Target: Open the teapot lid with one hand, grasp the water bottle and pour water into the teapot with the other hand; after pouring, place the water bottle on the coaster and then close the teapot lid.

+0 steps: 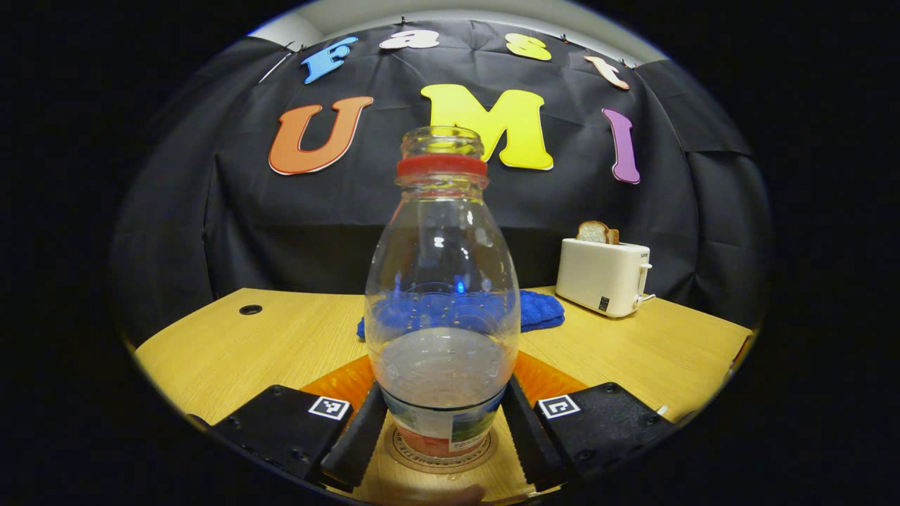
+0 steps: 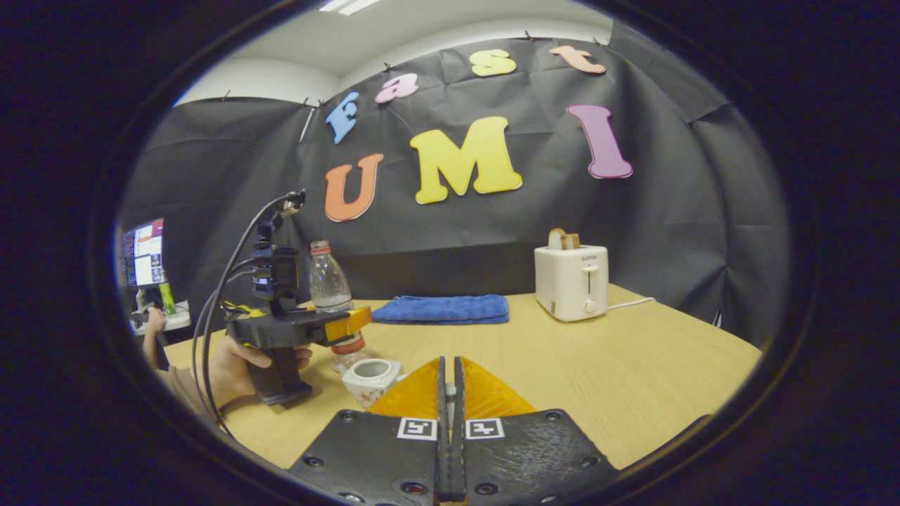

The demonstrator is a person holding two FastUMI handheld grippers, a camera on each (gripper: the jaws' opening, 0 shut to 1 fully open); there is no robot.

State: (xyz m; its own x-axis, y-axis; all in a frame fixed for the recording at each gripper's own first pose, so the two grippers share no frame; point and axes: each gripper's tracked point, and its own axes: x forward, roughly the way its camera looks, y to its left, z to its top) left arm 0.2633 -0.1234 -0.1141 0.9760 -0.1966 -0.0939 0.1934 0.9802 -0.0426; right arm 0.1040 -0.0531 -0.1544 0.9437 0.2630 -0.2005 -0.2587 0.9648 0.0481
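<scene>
The left tongs [image 1: 441, 422] sit either side of the water bottle [image 1: 441, 295], which stands upright on the coaster [image 1: 441, 457]; whether they still pinch it or have just let go, I cannot tell. The right tongs [image 2: 448, 393] are pressed together, and the lid may be between them, though it is hidden. The teapot [image 2: 370, 377] sits open on the worktop [image 2: 633, 365] just beside the bottle. Pouring looks finished, bottle parked; the lid still has to go back.
</scene>
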